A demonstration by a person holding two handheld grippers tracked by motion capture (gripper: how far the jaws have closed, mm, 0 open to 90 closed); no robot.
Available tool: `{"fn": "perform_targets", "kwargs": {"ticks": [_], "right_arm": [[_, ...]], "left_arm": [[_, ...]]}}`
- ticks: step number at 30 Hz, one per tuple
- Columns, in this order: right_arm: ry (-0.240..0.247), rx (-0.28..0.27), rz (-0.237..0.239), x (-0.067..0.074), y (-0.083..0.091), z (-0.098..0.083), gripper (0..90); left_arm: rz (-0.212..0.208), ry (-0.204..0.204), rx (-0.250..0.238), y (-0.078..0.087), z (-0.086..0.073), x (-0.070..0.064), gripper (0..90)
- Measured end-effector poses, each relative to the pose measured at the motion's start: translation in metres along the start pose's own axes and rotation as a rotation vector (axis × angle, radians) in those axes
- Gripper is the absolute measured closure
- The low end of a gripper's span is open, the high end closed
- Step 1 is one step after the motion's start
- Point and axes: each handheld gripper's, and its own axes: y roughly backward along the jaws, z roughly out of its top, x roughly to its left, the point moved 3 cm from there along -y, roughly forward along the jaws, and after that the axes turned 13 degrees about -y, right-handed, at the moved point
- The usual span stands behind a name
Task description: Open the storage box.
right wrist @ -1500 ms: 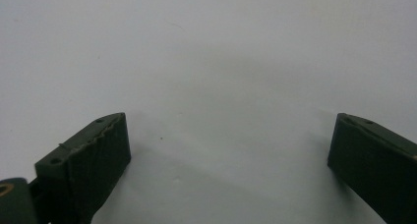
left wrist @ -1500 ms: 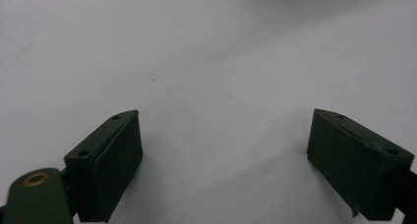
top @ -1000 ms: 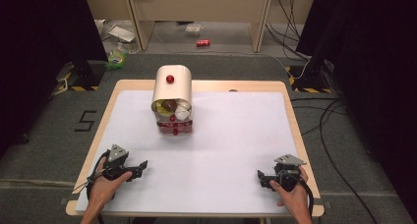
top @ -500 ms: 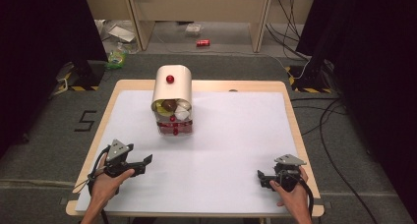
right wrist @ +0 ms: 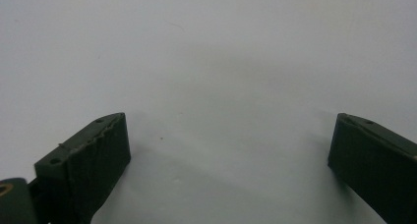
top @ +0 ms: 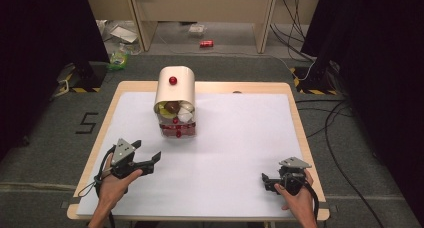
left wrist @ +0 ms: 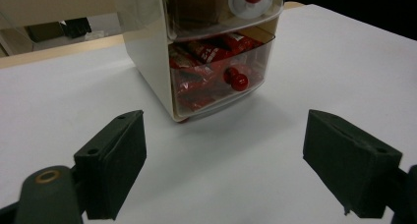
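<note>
While nearing the drawer box (top: 176, 105), the left gripper (top: 147, 154) has advanced.

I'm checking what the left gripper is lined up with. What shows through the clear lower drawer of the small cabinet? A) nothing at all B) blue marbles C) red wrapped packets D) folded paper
C: in the left gripper view, red wrapped packets are packed behind the clear front of the lower drawer, above its red knob.
</note>
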Motion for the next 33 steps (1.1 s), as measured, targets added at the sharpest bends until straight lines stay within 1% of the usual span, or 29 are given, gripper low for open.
{"fn": "perform_targets", "kwargs": {"ticks": [2,4,7,10,12,14,16,22,23,25,28,33], "right_arm": [[0.005,-0.001,0.001,0.0,0.0,0.0,2.5],[0.0,0.0,0.0,0.0,0.0,0.0,2.5],[0.005,-0.001,0.001,0.0,0.0,0.0,2.5],[0.005,-0.001,0.001,0.0,0.0,0.0,2.5],[0.005,-0.001,0.001,0.0,0.0,0.0,2.5],[0.005,-0.001,0.001,0.0,0.0,0.0,2.4],[0.004,0.0,0.002,0.0,0.0,0.0,2.3],[0.0,0.001,0.001,0.0,0.0,0.0,2.3],[0.0,0.001,0.002,0.0,0.0,0.0,2.2],[0.0,0.001,0.002,0.0,0.0,0.0,2.2],[0.0,0.001,0.002,0.0,0.0,0.0,2.2],[0.0,0.002,0.003,0.0,0.0,0.0,2.1]], "left_arm": [[-0.005,-0.002,-0.006,-0.001,0.003,-0.002,16.4],[-0.013,-0.009,-0.005,-0.002,0.006,-0.004,16.5],[-0.024,-0.02,-0.004,-0.003,0.011,-0.006,16.9],[-0.029,-0.027,-0.013,-0.003,0.017,-0.008,17.1],[-0.03,-0.039,-0.014,-0.004,0.022,-0.008,17.2],[-0.014,-0.041,-0.038,-0.004,0.027,-0.008,17.3],[-0.01,-0.039,-0.054,-0.004,0.03,-0.008,17.4],[0.013,-0.05,-0.108,-0.003,0.037,-0.009,17.7],[0.02,-0.055,-0.129,-0.003,0.039,-0.01,17.7],[0.019,-0.057,-0.141,-0.004,0.04,-0.01,17.7],[0.023,-0.074,-0.156,-0.007,0.043,-0.012,17.6],[0.023,-0.095,-0.192,-0.011,0.051,-0.015,17.4]]}}
